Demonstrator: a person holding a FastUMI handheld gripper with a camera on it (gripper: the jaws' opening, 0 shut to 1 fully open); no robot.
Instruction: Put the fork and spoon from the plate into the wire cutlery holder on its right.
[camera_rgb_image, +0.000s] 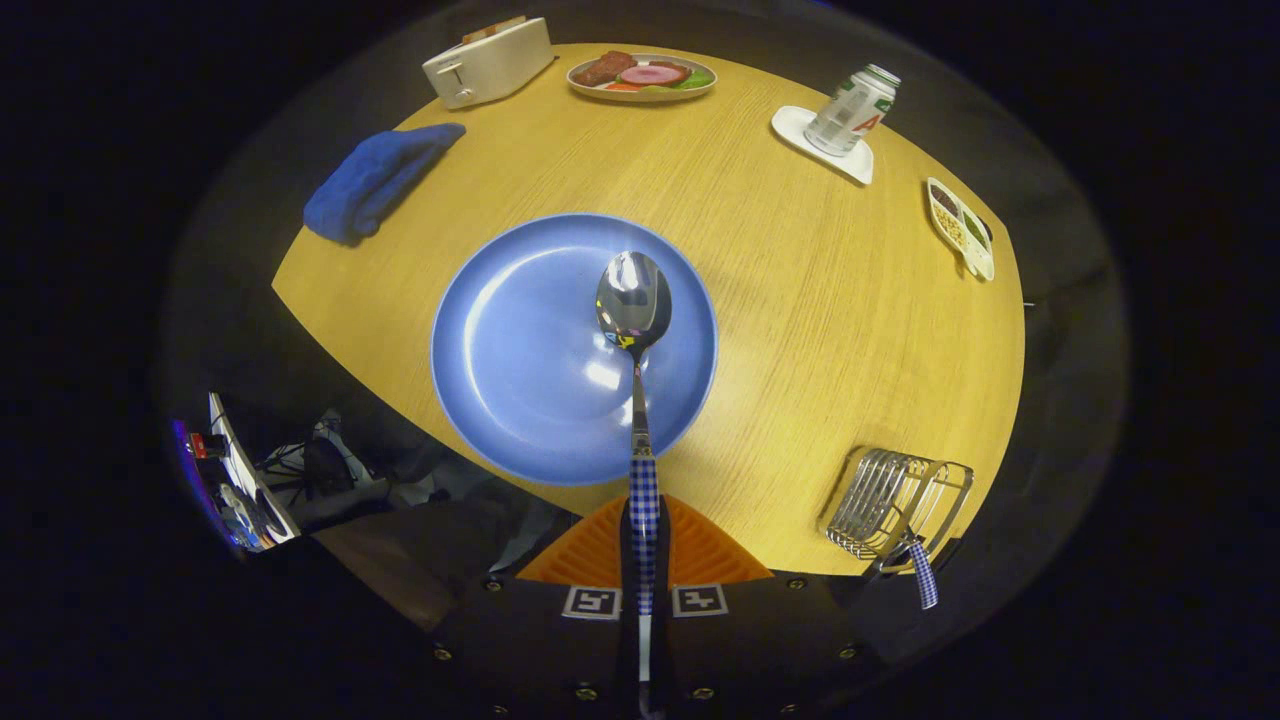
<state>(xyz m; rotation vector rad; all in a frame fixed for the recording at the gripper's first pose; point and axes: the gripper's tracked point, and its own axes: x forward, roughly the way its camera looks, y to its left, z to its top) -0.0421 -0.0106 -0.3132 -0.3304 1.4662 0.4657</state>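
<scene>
The gripper (644, 560) has its 2 orange fingers (590, 555) clamped on the checked handle of a shiny metal spoon (634, 300), whose bowl hangs above the round blue plate (520, 340). To the plate's right, the silver wire cutlery holder (895, 500) contains 1 checked-handled utensil (923, 575), apparently the fork, its handle poking out.
</scene>
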